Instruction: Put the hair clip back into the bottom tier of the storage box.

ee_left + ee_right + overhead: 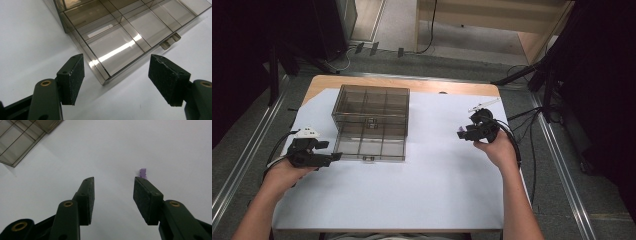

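Box (371, 122) lies open so compartments are reachable; left gripper (116, 80) fingers wide, empty, at its corner. Right gripper (113, 195) half-open, empty, nearing purple piece (142, 173).

Compartment box (370, 123): smoked clear plastic, no lettering, label or brand mark legible on lid, walls or latch.
White sheet (422, 175) on the table: plain, no print, number or sign.
Small purple piece (142, 173): too small to tell whether it carries any marking.
Left gripper (116, 80): black jaws and pads, no readable text or number.
Right gripper (113, 195): black jaws and pads, no readable text or number.
Summary of legible writing: none in any view.
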A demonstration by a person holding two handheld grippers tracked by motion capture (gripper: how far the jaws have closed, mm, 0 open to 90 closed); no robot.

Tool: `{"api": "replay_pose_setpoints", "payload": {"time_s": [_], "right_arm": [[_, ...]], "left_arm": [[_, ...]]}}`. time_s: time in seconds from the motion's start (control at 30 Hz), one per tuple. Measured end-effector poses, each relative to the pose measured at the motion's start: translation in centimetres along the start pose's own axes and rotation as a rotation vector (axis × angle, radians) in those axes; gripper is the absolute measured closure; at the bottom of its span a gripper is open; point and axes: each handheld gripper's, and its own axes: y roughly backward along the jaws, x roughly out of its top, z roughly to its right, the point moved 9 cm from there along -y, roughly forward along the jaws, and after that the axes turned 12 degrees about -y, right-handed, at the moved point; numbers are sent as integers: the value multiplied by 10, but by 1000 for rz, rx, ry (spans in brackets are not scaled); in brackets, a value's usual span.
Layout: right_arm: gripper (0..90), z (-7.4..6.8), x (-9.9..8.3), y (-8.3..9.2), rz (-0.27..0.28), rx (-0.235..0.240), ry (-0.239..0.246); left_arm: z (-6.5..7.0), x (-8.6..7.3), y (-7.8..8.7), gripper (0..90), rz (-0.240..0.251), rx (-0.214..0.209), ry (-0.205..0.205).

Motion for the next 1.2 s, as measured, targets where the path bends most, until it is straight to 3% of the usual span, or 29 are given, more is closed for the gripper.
{"api": "replay_pose_setpoints", "payload": {"time_s": [0.4,1.2], "right_arm": [[554,17,1,-4,-21,-9,-28],[593,36,3,-39,-130,-98,-1]], "left_arm": [[1,-5,3,301,-11,7,-2],[3,-12,8,300,-14,12,4]]}}
